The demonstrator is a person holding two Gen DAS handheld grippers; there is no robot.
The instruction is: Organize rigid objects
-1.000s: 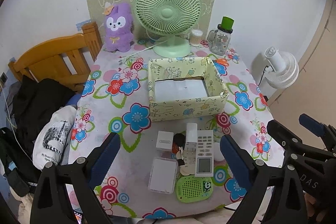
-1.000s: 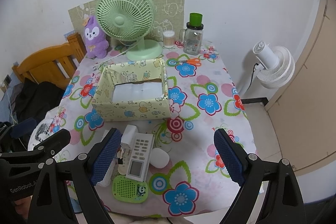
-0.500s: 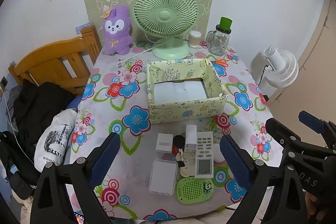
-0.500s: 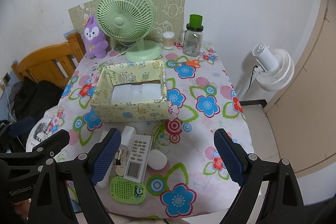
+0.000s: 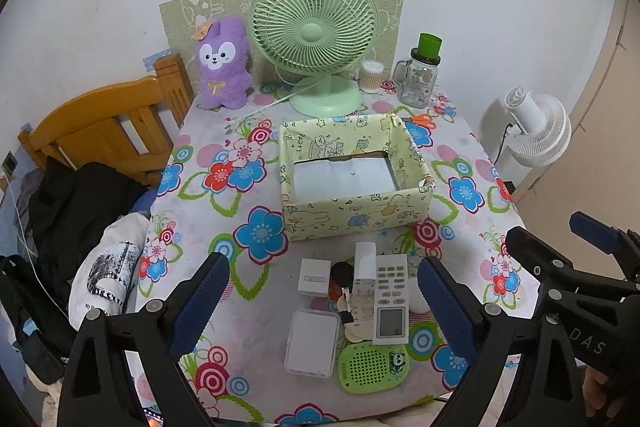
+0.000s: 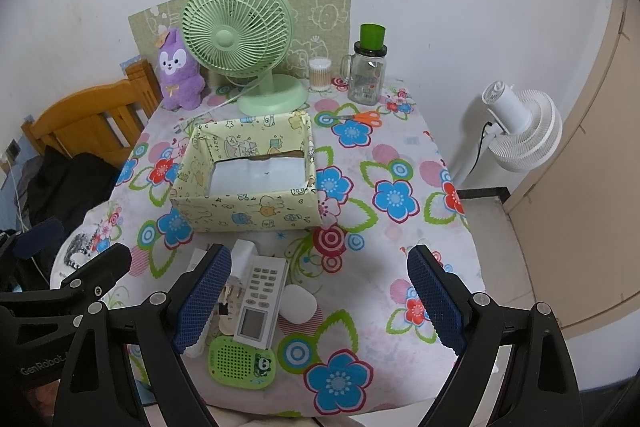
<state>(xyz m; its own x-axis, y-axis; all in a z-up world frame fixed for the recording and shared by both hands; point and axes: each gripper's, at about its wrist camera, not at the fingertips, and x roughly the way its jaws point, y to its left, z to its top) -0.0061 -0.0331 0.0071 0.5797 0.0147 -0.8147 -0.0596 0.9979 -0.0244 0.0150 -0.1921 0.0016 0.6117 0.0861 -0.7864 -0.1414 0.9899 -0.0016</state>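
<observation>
Table (image 5: 192, 227), flowered cloth: fan (image 5: 316, 31), plush (image 5: 222, 65) and jar (image 5: 420, 75) ranged along the far edge, out of the work area. Box (image 5: 352, 215), centre, open-topped and empty but for a white liner, apparently set to receive the small items. Remote (image 5: 392, 299), green speaker (image 5: 374, 363), white cases (image 5: 311, 343) and adapter (image 5: 365, 263) clustered at the near edge within reach; left gripper (image 5: 324, 307) and right gripper (image 6: 320, 301) hover over them, jaws apart, holding nothing.

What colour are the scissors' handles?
Orange; the scissors show best in the right wrist view.
</observation>
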